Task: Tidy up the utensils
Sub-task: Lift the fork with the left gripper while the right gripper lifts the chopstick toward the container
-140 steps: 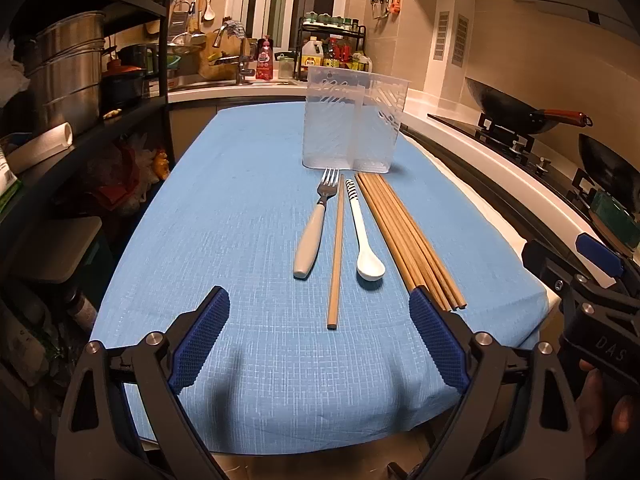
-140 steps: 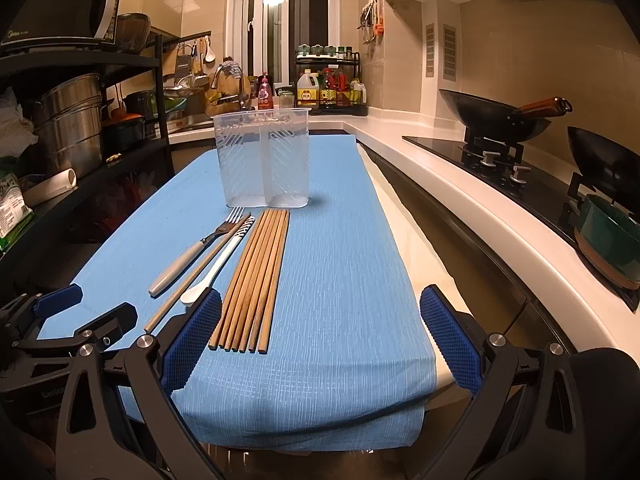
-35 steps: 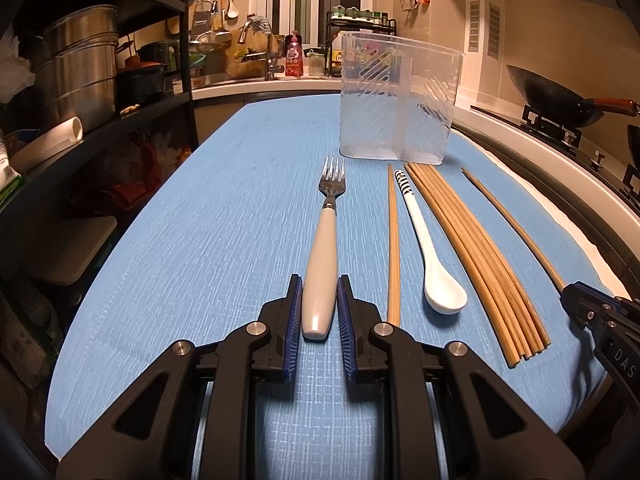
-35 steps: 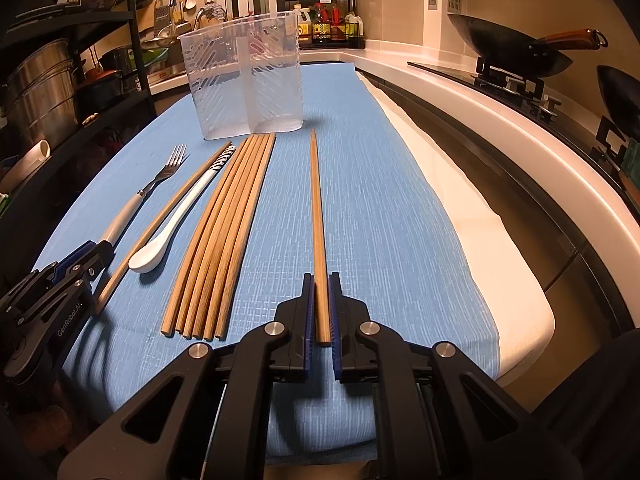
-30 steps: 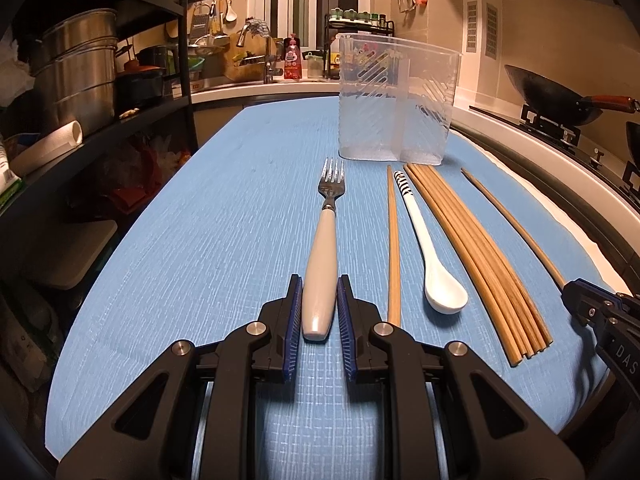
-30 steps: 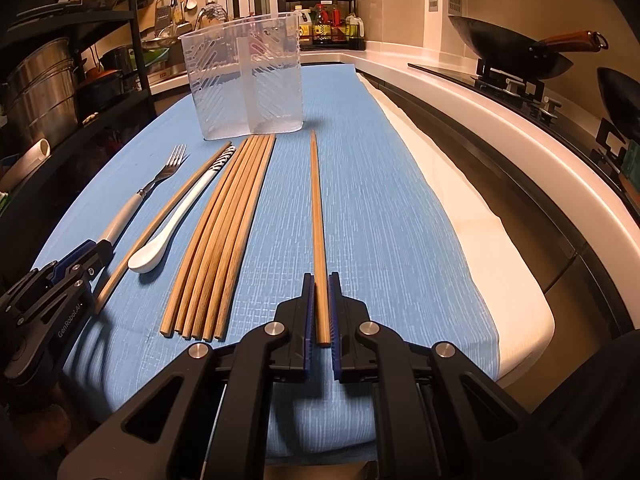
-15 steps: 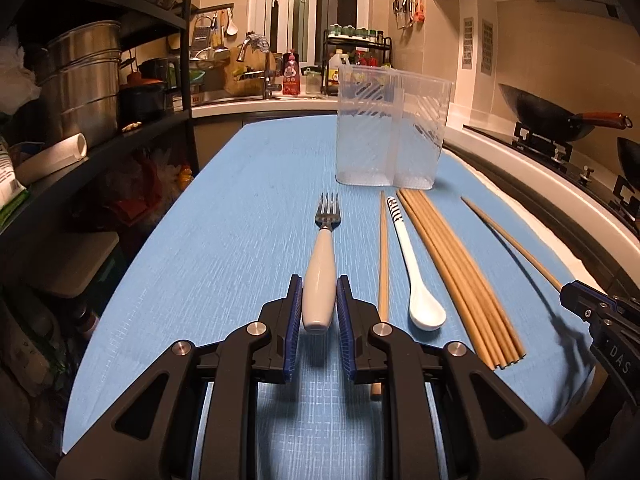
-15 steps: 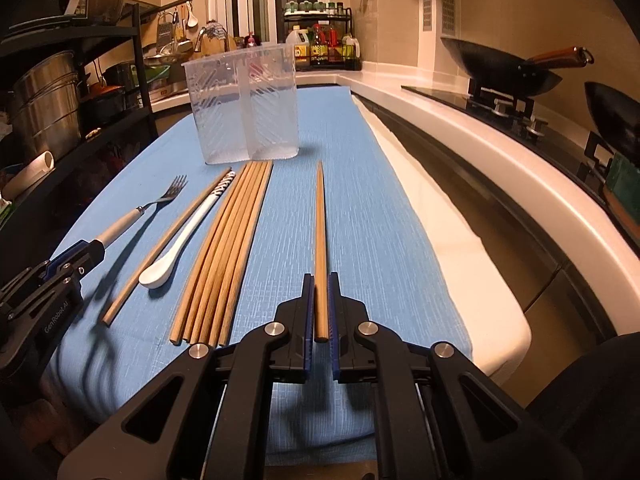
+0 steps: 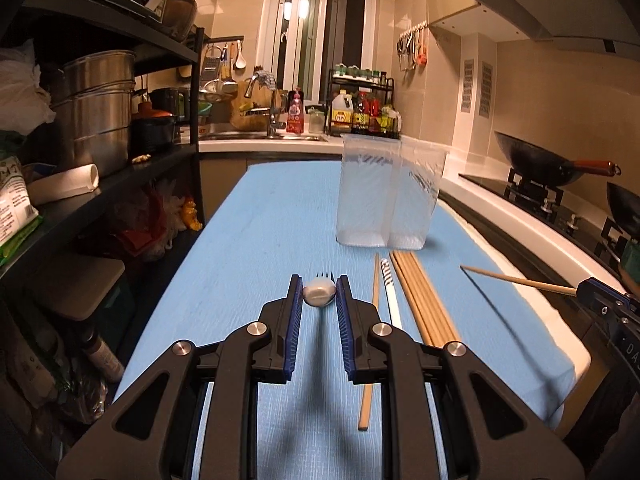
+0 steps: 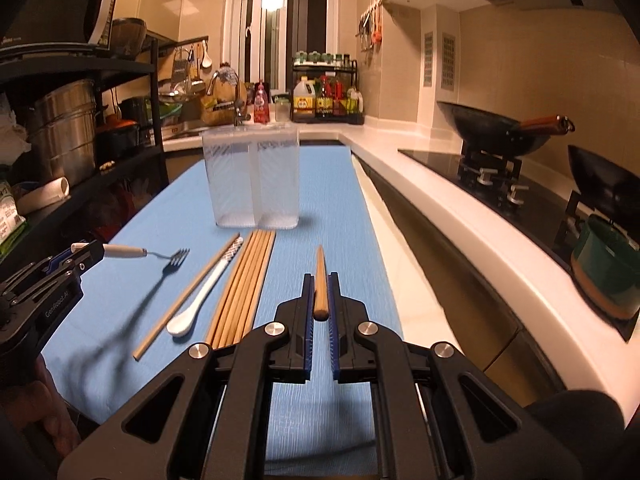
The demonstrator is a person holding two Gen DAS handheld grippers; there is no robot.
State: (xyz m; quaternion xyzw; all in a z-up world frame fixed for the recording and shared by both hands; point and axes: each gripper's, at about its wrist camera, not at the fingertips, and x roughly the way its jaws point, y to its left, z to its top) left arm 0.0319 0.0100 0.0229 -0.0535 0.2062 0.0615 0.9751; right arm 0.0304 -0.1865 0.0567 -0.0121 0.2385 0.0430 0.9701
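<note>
**Operator:** What was the layout, largest item first?

**Inspector:** A blue woven cloth [image 10: 344,208] covered the table. At its far end stood a clear ribbed plastic two-compartment holder [image 10: 251,178], empty as far as could be seen. Near of it lay a bundle of light wooden chopsticks [image 10: 244,288], a white ceramic spoon with a striped handle [image 10: 200,292] to their left, and one loose wooden chopstick [image 10: 188,296] left of that.

**Operator:** Gripper states?

**Inspector:** The left gripper [image 9: 319,295] was clamped on the handle of a white-handled metal fork [image 10: 136,253], held clear of the cloth. The right gripper [image 10: 320,300] was closed tight on a single wooden chopstick [image 10: 320,280], also off the cloth.

**Operator:** Which step was in hand?

**Inspector:** Judged as the lift after pickup. The next move would call for carrying each item far to the holder, tipping it upright, and releasing it into a compartment, fork kept apart from chopstick.

**Operator:** What did each view add?

**Inspector:** The right wrist view showed the fork full length, tines sagging toward the cloth; the left wrist view showed only its handle end. The left wrist view showed the held chopstick side-on, projecting left from the right gripper.
</note>
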